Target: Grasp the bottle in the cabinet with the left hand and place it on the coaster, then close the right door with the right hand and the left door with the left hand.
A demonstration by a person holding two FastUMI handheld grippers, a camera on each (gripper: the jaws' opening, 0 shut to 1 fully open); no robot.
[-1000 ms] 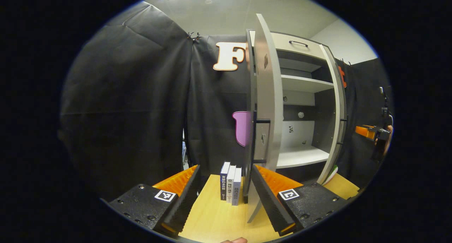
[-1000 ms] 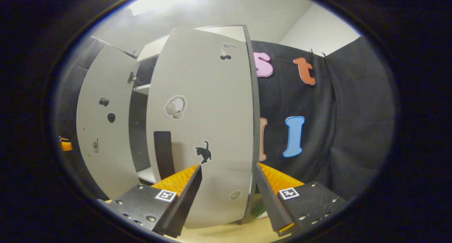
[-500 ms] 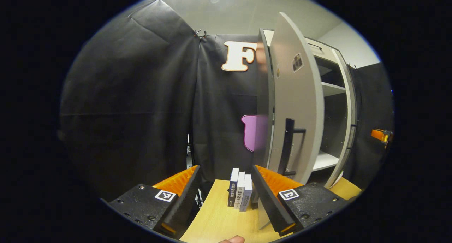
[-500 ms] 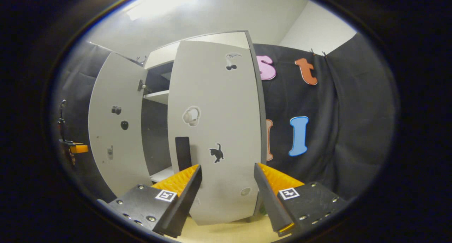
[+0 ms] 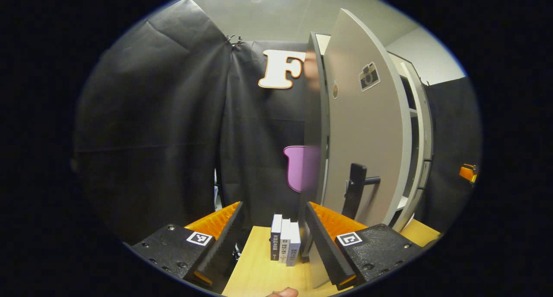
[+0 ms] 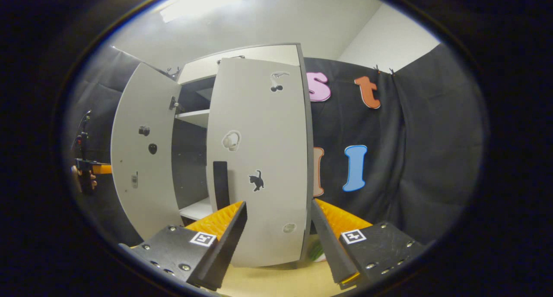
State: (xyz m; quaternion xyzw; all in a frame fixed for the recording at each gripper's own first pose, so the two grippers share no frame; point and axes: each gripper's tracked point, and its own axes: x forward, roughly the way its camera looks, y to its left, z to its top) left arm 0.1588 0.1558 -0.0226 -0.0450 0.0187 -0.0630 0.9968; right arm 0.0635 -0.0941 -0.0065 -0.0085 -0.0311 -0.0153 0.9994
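Item 1. Left gripper (image 5: 273, 241): jaws spread wide, nothing between them but the air above the table (image 5: 259, 275).

Item 2. Books (image 5: 285, 244): three upright spines, standing just past the gap between the jaws, toward the right finger.

Item 3. Left door (image 5: 363, 141): rises directly ahead of the right finger, its lower edge beside that finger's inner face; contact cannot be told. Partly swung in; a dark handle (image 5: 357, 189) and a camera sticker face the jaws. A narrow slice of cabinet (image 5: 417, 128) interior shows beyond its far edge.

Item 4. Right gripper (image 6: 278, 241): jaws open and empty. Right door (image 6: 263, 159) stands straight ahead, spanning the gap between the fingers, near closed against the cabinet frame. To the left of the left finger, the left door's inner face, at an angle, with shelves between the two doors.

Item 5. Bottle, coaster: neither can be made out; a green-and-white object (image 6: 317, 251) by the door's foot, just inside the right finger, is too hidden to name.

Risks, as judged: the left door may stop ajar if the push ends early; the right finger could catch the handle or slip off the door edge; a wide sweep could topple the books.
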